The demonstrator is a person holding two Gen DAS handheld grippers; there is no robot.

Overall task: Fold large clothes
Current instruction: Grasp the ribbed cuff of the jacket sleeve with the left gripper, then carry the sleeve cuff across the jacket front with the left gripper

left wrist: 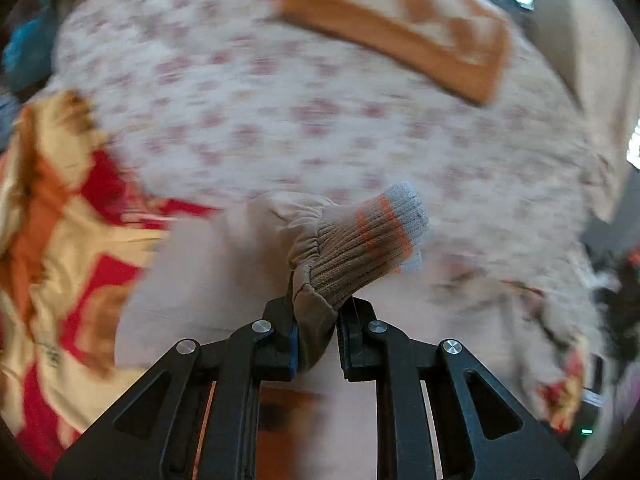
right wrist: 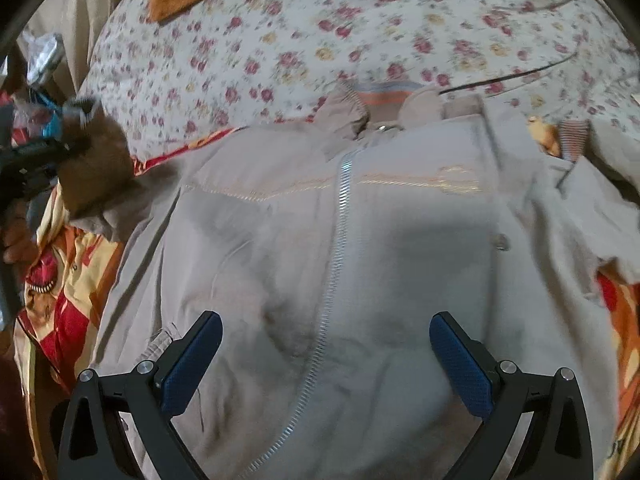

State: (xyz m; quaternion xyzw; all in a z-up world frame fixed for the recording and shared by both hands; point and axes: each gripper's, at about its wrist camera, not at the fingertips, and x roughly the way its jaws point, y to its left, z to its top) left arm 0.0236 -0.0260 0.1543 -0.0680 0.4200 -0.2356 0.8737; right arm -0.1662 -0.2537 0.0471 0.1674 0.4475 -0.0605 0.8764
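A beige zip-up jacket lies front up on the bed, its zipper running down the middle and its striped collar at the far end. My left gripper is shut on one sleeve just behind its ribbed cuff, which has orange and grey stripes and sticks out past the fingers. In the right wrist view that sleeve hangs raised at the jacket's left side. My right gripper stands wide open above the jacket's lower front, holding nothing. The other cuff lies at the right.
A floral bedsheet covers the bed beyond the jacket. A folded orange and white blanket lies at the far end. A red, yellow and orange patterned cloth spreads under the jacket's left and right sides. Clutter sits off the bed's left edge.
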